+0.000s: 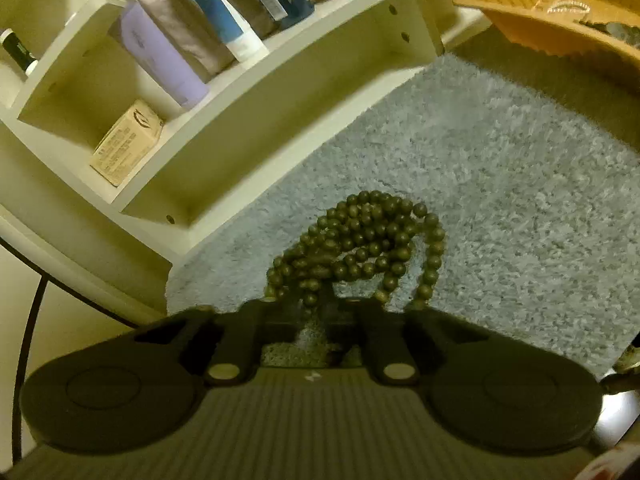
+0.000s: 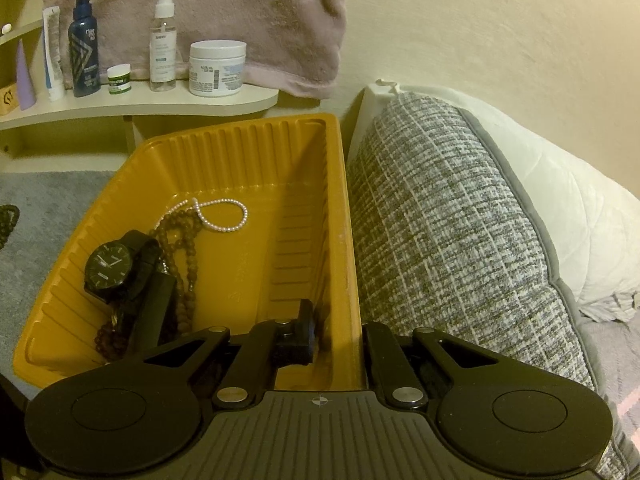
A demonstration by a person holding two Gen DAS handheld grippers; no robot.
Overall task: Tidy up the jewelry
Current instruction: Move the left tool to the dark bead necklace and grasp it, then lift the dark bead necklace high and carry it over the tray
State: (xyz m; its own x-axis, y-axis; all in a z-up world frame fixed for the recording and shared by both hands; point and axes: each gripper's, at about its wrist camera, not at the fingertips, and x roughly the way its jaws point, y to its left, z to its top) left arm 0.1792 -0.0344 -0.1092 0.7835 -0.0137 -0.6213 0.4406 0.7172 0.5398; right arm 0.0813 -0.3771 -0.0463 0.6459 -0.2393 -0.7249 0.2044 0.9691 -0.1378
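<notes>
Beads first: the dark green bead necklace point(image 1: 356, 248) is lying bunched up on the grey rug point(image 1: 500, 200), just in front of the left tongs point(image 1: 316, 312). Those tongs are clenched, and they're sitting right at the near end of the strand, though the fingertips are too dark and blurry for me to tell whether any beads are actually pinched between them. A white shelf unit point(image 1: 248, 120) is running along the rug's far-left edge, with a lilac tube point(image 1: 160, 56) and a small cardboard box point(image 1: 128, 144) in its cubbies.

Over on the right, the orange tray point(image 2: 240, 152) is sitting at the rug's edge, touching a grey tweed cushion point(image 2: 452, 220). The right tongs point(image 2: 312, 340) are clenched on the tray's near right wall. Inside the tray (getting fairly crowded) a black watch point(image 2: 110, 266), a brown bead strand point(image 2: 188, 256) and a pearl bracelet point(image 2: 226, 214) are lying together toward the left wall. Bottles and a white jar point(image 2: 217, 68) are standing on the shelf behind.
</notes>
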